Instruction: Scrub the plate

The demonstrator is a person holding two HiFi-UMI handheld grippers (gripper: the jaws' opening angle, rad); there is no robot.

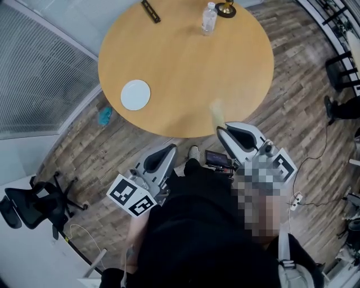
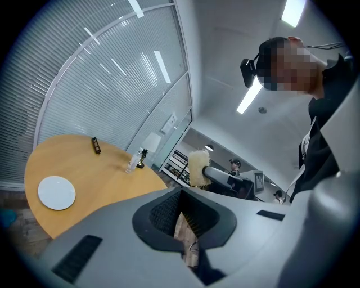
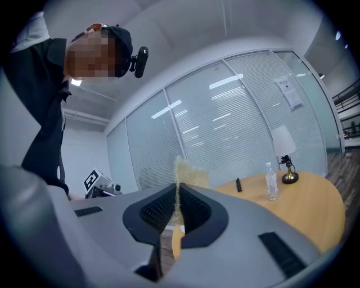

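The white plate [image 1: 135,94] lies empty on the near-left part of the round wooden table [image 1: 185,73]; it also shows in the left gripper view [image 2: 56,192]. My right gripper [image 1: 222,130] hovers at the table's near edge, shut on a yellow scrub sponge [image 1: 216,112] that sticks out past its fingertips [image 3: 188,171]. The left gripper [image 1: 169,149] hangs off the table over the wood floor, well short of the plate, jaws together with nothing in them [image 2: 181,194]. From the left gripper view the sponge [image 2: 197,167] shows to the right.
A water bottle [image 1: 208,18], a small lamp base [image 1: 225,8] and a black bar [image 1: 151,11] stand at the table's far side. A black office chair [image 1: 28,202] sits at lower left, a blue object [image 1: 104,116] on the floor, glass walls with blinds behind.
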